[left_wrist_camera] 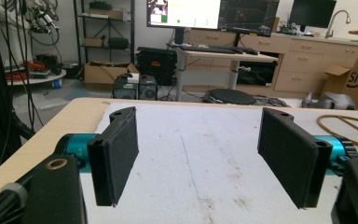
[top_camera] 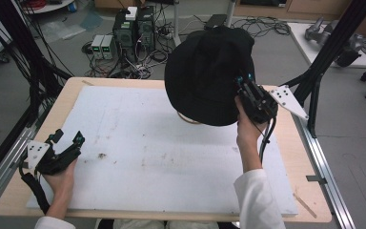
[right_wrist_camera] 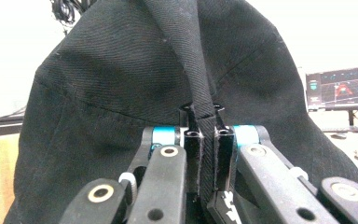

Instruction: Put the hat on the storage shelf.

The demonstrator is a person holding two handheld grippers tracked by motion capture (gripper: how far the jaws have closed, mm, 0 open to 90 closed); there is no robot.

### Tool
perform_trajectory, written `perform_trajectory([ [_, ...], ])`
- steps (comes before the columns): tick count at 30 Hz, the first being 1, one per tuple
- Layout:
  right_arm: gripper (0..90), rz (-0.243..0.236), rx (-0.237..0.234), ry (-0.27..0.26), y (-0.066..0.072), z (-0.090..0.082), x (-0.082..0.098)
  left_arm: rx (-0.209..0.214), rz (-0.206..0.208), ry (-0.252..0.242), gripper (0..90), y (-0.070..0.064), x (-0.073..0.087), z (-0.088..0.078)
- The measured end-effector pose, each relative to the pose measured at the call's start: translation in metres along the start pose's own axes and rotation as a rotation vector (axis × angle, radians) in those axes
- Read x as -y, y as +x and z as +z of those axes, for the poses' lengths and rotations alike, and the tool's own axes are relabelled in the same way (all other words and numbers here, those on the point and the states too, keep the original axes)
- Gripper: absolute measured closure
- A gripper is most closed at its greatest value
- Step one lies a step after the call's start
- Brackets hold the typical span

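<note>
From the high view, you are holding the right gripper (top_camera: 242, 85) up over the far right part of the white foam board (top_camera: 138, 143), with its jaws pinching the edge of a black fabric hat (top_camera: 208, 71). The hat is hanging lifted above the board, covering most of a gold wire stand (top_camera: 188, 119) that is peeking out just beneath its lower edge. Your left gripper (top_camera: 68, 137) is resting low at the near left edge of the board, well apart from the hat, with its jaws standing spread and nothing between them. The board is lying on a light wooden table (top_camera: 71, 93).

In the left gripper view, the left gripper (left_wrist_camera: 198, 154) is looking across the white foam board (left_wrist_camera: 200, 140) with both black pads (left_wrist_camera: 116, 151) standing wide apart and gripping nothing. Part of the gold wire stand (left_wrist_camera: 349, 126) is showing at the right edge, on the board.

In the right gripper view, the right gripper (right_wrist_camera: 207, 140) is clamping a folded ridge of the black fabric hat (right_wrist_camera: 121, 79), the cloth running up between the nearly closed jaws and spreading out behind them.
</note>
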State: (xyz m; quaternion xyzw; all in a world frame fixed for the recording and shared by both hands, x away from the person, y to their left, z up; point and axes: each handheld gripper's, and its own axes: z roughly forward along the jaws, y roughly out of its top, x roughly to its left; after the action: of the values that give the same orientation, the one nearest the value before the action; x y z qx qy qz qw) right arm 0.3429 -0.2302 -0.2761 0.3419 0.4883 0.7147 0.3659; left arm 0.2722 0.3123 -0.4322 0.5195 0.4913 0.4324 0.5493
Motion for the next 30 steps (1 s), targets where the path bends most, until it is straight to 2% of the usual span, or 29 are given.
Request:
perform_trajectory([
  [1,87.1,0.000,0.000,0.000,0.000,0.000,0.000,0.000,0.002,-0.001,28.9,0.000,0.000,0.000],
  [5,87.1,-0.012,0.031,0.028,-0.004,0.020,0.002,0.002,0.003,0.000,28.9,-0.001,0.000,0.001],
  [7,87.0,-0.015,0.032,0.029,-0.005,0.023,0.002,0.002,0.003,0.000,28.9,-0.001,0.000,0.001],
  [9,87.0,-0.006,0.046,0.031,-0.007,0.030,0.004,0.002,0.006,0.003,28.9,-0.001,0.000,0.001],
  [11,87.1,0.008,0.062,0.008,-0.011,0.036,0.005,0.002,0.011,0.003,28.9,-0.001,0.000,0.001],
  [18,87.0,0.031,0.104,-0.003,-0.023,0.051,0.004,-0.004,0.001,0.005,28.9,0.003,0.001,0.000],
  [21,87.1,0.049,0.112,-0.005,-0.028,0.059,0.010,-0.006,-0.004,0.005,28.9,0.003,0.001,0.000],
  [23,87.1,0.053,0.120,0.019,-0.032,0.070,0.021,-0.008,-0.005,0.002,28.9,0.004,0.001,-0.001],
  [30,87.0,0.045,0.111,0.054,-0.031,0.090,0.037,-0.011,-0.002,0.005,28.9,0.004,0.001,-0.002],
])
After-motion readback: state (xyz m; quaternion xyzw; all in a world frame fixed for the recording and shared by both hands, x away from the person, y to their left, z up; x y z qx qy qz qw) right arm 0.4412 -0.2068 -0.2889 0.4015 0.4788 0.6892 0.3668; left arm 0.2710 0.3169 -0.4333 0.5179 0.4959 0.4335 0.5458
